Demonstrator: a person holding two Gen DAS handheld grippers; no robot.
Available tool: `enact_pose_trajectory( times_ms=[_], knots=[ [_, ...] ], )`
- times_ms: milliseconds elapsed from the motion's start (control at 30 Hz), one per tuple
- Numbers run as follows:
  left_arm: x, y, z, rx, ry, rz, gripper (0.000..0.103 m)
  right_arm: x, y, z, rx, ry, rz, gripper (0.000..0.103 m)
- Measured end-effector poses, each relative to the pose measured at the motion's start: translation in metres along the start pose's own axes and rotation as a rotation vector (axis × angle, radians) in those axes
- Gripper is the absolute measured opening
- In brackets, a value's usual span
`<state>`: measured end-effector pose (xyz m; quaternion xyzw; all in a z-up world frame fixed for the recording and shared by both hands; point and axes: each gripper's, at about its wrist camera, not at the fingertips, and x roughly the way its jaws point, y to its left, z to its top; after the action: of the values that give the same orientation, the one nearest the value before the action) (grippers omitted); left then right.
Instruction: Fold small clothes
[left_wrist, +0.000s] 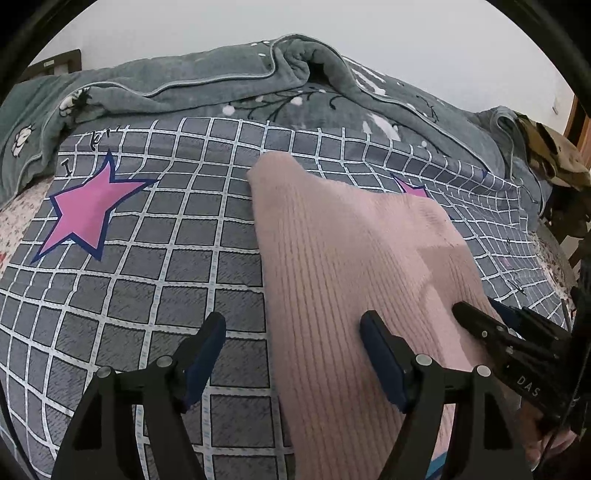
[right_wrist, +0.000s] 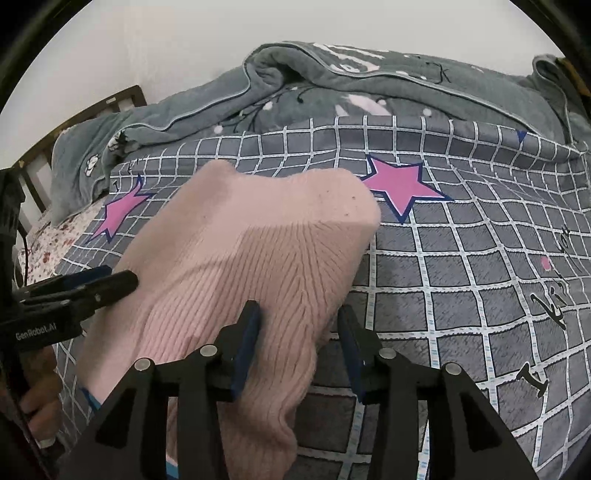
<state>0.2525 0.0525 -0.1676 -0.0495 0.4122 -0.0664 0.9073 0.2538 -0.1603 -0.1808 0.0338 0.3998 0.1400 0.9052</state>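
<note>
On the checked bedsheet (left_wrist: 147, 280) lies the pink knit garment (left_wrist: 354, 266), folded lengthwise. Left gripper (left_wrist: 293, 354) jaws apart, straddling its left edge. Right gripper (right_wrist: 299, 347) jaws apart, straddling its right edge. Bare sheet flanks both sides; rumpled grey blanket (left_wrist: 207, 88) behind.

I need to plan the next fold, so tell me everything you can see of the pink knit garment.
The pink sweater is a pale pink ribbed knit, soft-looking, lying mostly flat on the grey checked sheet of the bed. Part of it is already folded over, leaving a doubled layer with a smoother band toward the far end. The open left gripper straddles its left edge, and the open right gripper straddles its right edge. Whether the fingers actually press on it cannot be told. Its near end runs out of view.
</note>
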Motion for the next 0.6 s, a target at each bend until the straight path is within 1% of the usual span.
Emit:
enact_pose_trajectory(
  times_ms=[133,400,467,600],
  knots=[
    [0.001,0.002,-0.001,-0.013,0.002,-0.010,0.077,0.001,0.005,-0.001,-0.019,-0.012,-0.023,0.041],
    [-0.001,0.002,0.002,-0.006,0.010,-0.018,0.077,0.001,0.002,-0.003,-0.006,-0.021,-0.007,0.041],
    [-0.003,0.005,0.000,-0.016,0.011,-0.038,0.077,0.000,0.002,-0.002,-0.010,-0.018,-0.001,0.041],
    [-0.007,0.017,-0.003,-0.065,0.021,-0.101,0.077,-0.007,0.001,-0.003,-0.032,-0.034,0.031,0.041]
  ],
)
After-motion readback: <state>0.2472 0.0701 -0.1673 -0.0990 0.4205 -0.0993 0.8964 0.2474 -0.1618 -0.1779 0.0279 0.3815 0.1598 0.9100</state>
